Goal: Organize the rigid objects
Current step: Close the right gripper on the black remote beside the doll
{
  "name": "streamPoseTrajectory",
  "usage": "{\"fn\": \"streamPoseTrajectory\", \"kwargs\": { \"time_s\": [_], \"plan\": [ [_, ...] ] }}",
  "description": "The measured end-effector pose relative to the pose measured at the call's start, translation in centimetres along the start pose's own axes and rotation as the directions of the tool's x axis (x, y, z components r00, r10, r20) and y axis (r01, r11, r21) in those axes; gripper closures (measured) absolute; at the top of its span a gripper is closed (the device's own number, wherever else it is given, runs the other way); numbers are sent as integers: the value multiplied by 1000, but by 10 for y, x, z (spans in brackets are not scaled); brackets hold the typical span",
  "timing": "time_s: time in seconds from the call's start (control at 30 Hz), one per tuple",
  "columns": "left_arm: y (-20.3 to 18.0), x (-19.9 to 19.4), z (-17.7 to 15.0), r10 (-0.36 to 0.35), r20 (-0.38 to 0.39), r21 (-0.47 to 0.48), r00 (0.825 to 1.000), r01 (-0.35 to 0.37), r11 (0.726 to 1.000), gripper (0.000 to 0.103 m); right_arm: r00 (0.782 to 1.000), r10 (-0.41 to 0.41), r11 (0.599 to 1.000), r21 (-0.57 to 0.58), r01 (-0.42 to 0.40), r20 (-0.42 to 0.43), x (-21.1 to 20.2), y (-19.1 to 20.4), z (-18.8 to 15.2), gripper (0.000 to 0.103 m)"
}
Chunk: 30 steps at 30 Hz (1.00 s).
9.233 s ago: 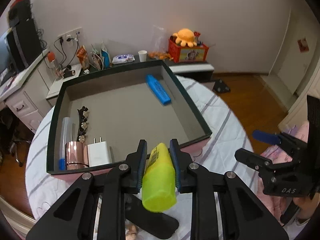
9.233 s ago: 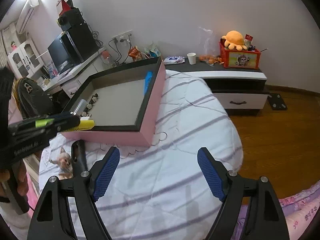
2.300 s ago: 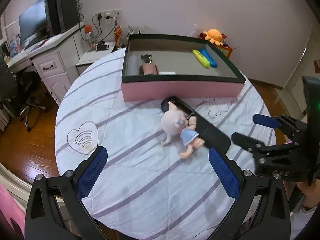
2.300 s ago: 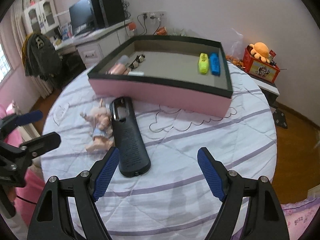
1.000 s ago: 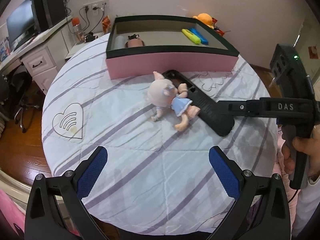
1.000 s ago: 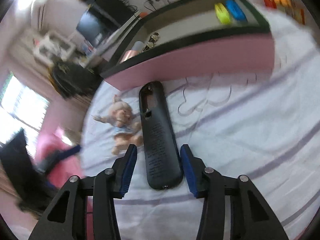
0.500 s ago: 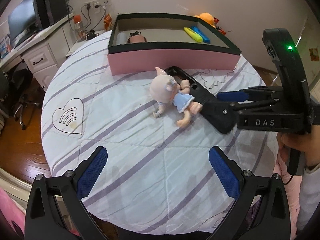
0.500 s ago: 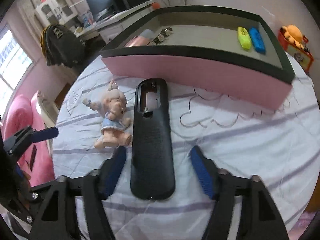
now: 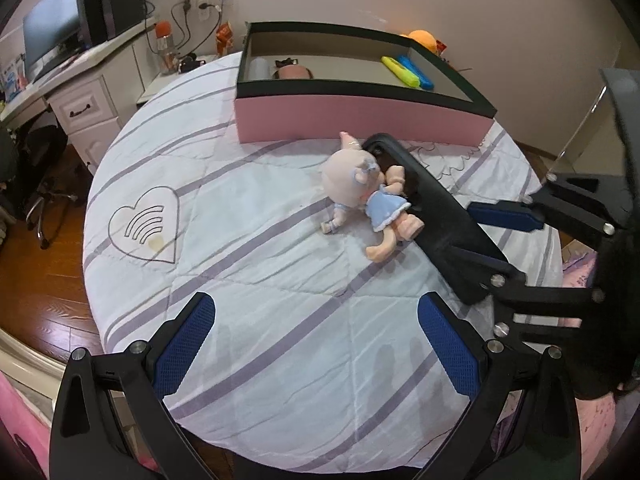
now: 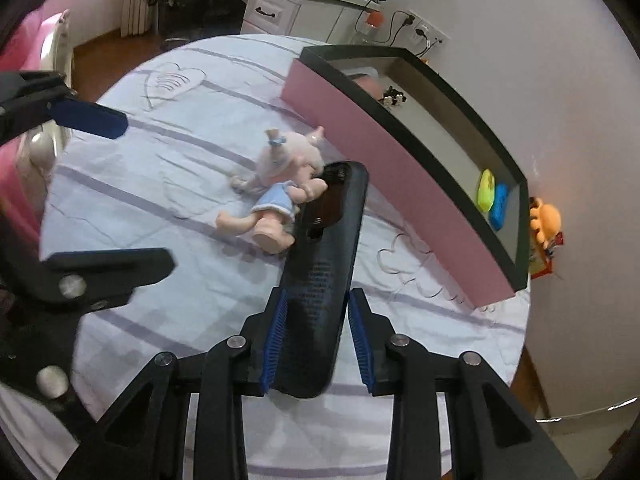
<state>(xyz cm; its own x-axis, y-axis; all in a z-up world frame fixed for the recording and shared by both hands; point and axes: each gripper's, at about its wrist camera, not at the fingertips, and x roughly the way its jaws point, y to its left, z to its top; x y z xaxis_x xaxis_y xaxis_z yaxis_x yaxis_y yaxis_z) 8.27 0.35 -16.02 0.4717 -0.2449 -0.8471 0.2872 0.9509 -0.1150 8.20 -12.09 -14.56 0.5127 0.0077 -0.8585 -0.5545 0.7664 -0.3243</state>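
Long black remote [image 10: 320, 276] face-down on striped bench, battery bay open, near end between fingers, doll's arm over far end.

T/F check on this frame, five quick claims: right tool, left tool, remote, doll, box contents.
1. The right tool has its pads on both sides of the black remote. True; its jaws have just been closing.
2. The left tool holds the doll. False: it is open, with nothing between its pads.
3. The doll lies inside the pink box. False: it lies on the tablecloth, against the remote.
4. A yellow highlighter and a blue highlighter lie side by side in the box. True.
5. The remote's battery cover is on. False: the compartment is open.
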Motion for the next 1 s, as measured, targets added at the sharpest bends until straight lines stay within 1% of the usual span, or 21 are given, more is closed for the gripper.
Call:
{"fn": "streamPoseTrajectory", "kwargs": {
  "time_s": [0.13, 0.2, 0.27, 0.3, 0.37, 0.4, 0.47, 0.5, 0.57, 0.6, 0.67, 0.7, 0.8, 0.83, 0.87, 0.9, 0.97, 1.0],
  "plan": [
    [7, -3, -3, -2, 3, -13, 1000, 2, 1000, 1, 999, 42, 998, 47, -42, 13, -10, 1, -4, 70],
    [10, -3, -5, -3, 4, -21, 1000, 3, 1000, 1, 997, 71, 995, 66, -73, 22, -13, 1, 0, 70],
    [13, -4, -7, -4, 5, -28, 1000, 4, 1000, 1, 992, 123, 988, 90, -126, 35, -12, 4, 3, 70],
    [15, -4, -8, -4, 7, -32, 1000, 4, 999, 1, 986, 163, 980, 105, -166, 39, -12, 5, 3, 70],
    [17, -6, -10, -17, 10, -39, 1000, 17, 999, 1, 984, 177, 976, 126, -180, 33, -9, 8, 4, 70],
    [17, -7, -10, -18, 12, -38, 1000, 18, 999, 1, 985, 168, 976, 138, -170, 30, -6, 9, 3, 70],
    [17, -8, -12, -20, 13, -31, 1000, 21, 999, 1, 991, 128, 979, 159, -131, 27, -2, 12, 3, 70],
    [17, -8, -13, -21, 13, -32, 1000, 22, 999, 1, 995, 97, 982, 161, -99, 20, 1, 14, 3, 70],
    [17, -9, -13, -25, 13, -32, 1000, 25, 999, 1, 1000, -5, 992, 129, 7, -14, 9, 21, 1, 72],
    [17, -9, -14, -23, 13, -29, 1000, 24, 999, 1, 998, -63, 992, 104, 65, -29, 14, 25, 0, 73],
    [17, -9, -14, -28, 15, -30, 999, 28, 999, 1, 985, -166, 984, 59, 168, -46, 18, 29, -3, 73],
    [16, -9, -13, -30, 15, -30, 999, 30, 999, 1, 973, -223, 974, 30, 225, -57, 20, 31, -5, 75],
    [14, -8, -12, -35, 13, -28, 999, 36, 999, 1, 949, -305, 952, -14, 305, -82, 26, 29, -11, 82],
    [11, -7, -11, -37, 12, -27, 999, 38, 999, 1, 943, -320, 947, -13, 320, -87, 28, 27, -13, 82],
    [9, -6, -10, -39, 13, -26, 999, 39, 999, 1, 943, -320, 947, -3, 321, -90, 28, 24, -15, 82],
    [8, -6, -9, -41, 12, -23, 999, 41, 999, 1, 950, -298, 954, 16, 301, -89, 27, 22, -17, 82],
    [3, -6, -7, -44, 10, -13, 999, 44, 999, 1, 986, -158, 981, 107, 163, -57, 18, 12, -18, 82],
    [0, -7, -6, -43, 12, -10, 999, 44, 999, 1, 997, -71, 982, 171, 77, -38, 13, 4, -19, 81]
  ]
}}
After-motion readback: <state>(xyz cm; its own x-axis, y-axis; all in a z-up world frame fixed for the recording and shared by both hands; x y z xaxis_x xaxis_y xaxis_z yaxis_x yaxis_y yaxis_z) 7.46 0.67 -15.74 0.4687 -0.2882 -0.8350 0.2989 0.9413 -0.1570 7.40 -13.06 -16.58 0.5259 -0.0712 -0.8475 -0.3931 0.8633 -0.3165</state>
